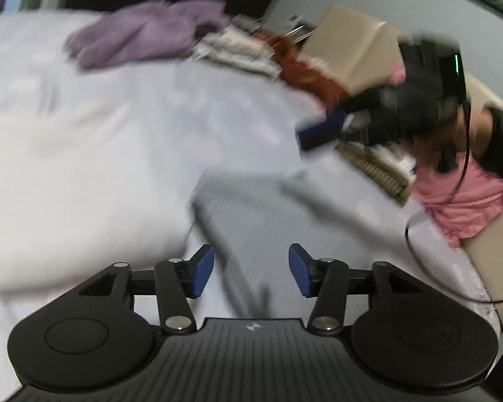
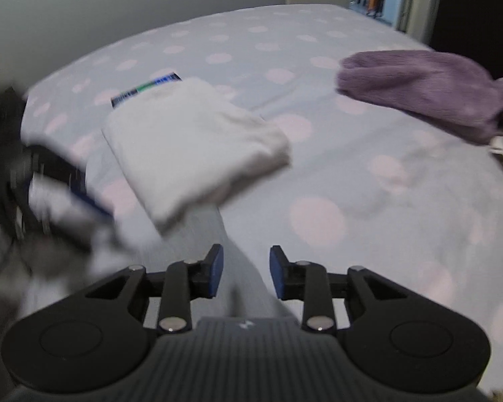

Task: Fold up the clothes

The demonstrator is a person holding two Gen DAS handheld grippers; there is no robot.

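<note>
Your left claw [image 1: 251,269] hangs with fingers apart over a grey cloth [image 1: 251,207] on the bed [image 2: 352,174]. The folded white garment [image 2: 194,144] lies mid-bed. Your right claw [image 2: 246,271] is likewise spread, gripping nothing. A purple garment [image 2: 429,90] lies far right.

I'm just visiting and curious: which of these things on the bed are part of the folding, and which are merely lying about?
Part of the job:
- folded white garment
- purple fleece garment
- pink garment
- rust-red garment
- left gripper and right gripper, jaws open

Lying about:
- cardboard box
- dotted bedsheet
- black cable
</note>
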